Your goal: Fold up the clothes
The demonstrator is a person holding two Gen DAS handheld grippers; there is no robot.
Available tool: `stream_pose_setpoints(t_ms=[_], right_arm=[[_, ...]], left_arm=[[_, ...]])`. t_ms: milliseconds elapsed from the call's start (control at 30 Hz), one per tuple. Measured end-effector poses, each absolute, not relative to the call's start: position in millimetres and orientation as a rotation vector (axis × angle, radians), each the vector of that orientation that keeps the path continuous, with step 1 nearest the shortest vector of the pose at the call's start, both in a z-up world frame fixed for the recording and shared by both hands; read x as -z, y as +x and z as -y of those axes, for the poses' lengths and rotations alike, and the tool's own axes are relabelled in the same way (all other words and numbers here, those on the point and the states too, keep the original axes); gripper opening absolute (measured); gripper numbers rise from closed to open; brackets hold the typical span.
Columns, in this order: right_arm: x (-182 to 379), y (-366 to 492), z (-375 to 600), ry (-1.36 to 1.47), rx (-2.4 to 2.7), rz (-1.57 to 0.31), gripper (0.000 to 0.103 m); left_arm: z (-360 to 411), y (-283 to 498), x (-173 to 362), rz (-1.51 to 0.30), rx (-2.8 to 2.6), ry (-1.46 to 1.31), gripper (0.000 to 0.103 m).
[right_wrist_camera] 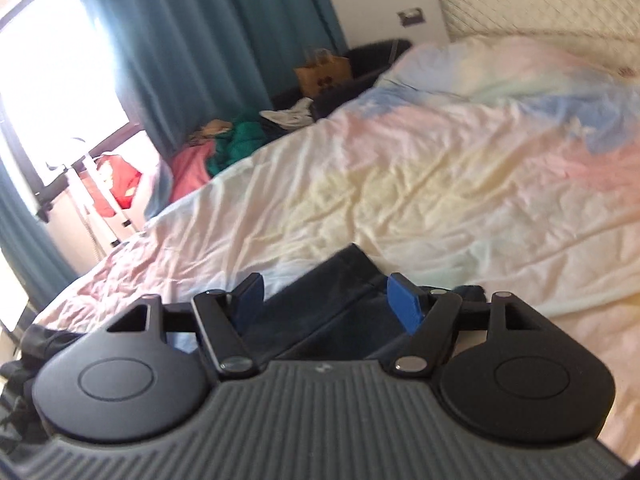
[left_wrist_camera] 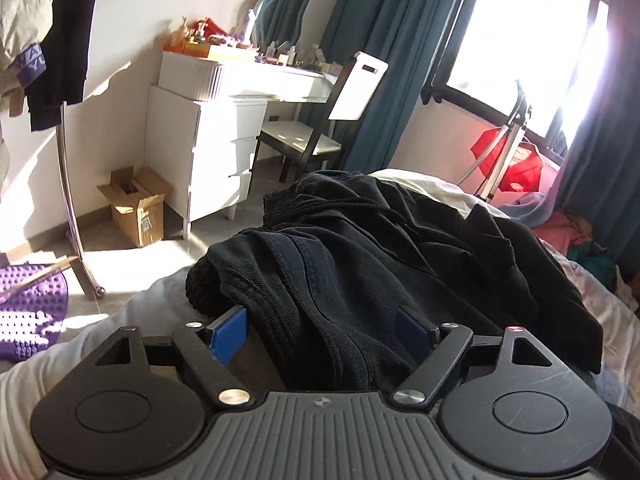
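Holding floppy black pants (left_wrist_camera: 360, 248) between both wide-open tools.
Left gripper (left_wrist_camera: 320, 332) and right gripper (right_wrist_camera: 326, 300) straddle soft, thick cloth; pinch its edge ahead.

Matt black twill cloth garment (left_wrist_camera: 360, 248), crumpled pastel cotton bedsheet (right_wrist_camera: 440, 168), matt plastic tongs (left_wrist_camera: 322, 330)

Sunlit bedroom (left_wrist_camera: 520, 32), teal curtains (left_wrist_camera: 384, 60)

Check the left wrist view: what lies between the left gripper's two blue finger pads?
A bunched fold of the black garment fills the gap of the left gripper; its pads stand apart.
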State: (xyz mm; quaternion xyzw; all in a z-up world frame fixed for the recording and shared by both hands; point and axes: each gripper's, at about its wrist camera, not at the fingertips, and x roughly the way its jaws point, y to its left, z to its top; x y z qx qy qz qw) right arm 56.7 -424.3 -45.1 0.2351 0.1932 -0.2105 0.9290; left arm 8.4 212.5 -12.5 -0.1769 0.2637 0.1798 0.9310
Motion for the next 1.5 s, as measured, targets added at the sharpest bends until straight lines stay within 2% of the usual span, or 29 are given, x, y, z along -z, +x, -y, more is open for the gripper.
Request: stream_pose_setpoints(t_ms=[200, 400, 1033, 1267, 1433, 1500], right_arm=[[27.5, 46.4, 334.7, 0.364, 0.176, -0.369, 0.071], [42.2, 41.2, 280.1, 0.284, 0.048, -0.388, 0.071], [57.9, 57.3, 270.0, 0.244, 0.058, -0.434, 0.071], [62.8, 57.9, 280.8, 0.277, 0.112, -0.459, 0.071], [71.5, 63.2, 293.2, 0.307, 0.17, -0.457, 0.071], [78.0, 68.4, 293.4, 0.284, 0.209, -0.453, 0.071]], left_arm=[[-162.8, 0.4, 12.1, -0.458, -0.282, -0.183, 0.093], [-125.6, 6.7, 25.8, -0.457, -0.167, -0.077, 0.094], [-92.6, 32.9, 51.2, -0.507, -0.062, 0.023, 0.095], [-57.3, 107.5, 49.8, -0.61, 0.06, -0.081, 0.095], [-17.5, 198.4, 47.8, -0.626, 0.151, -0.302, 0.095], [3.4, 234.5, 51.3, -0.616, 0.18, -0.357, 0.098]])
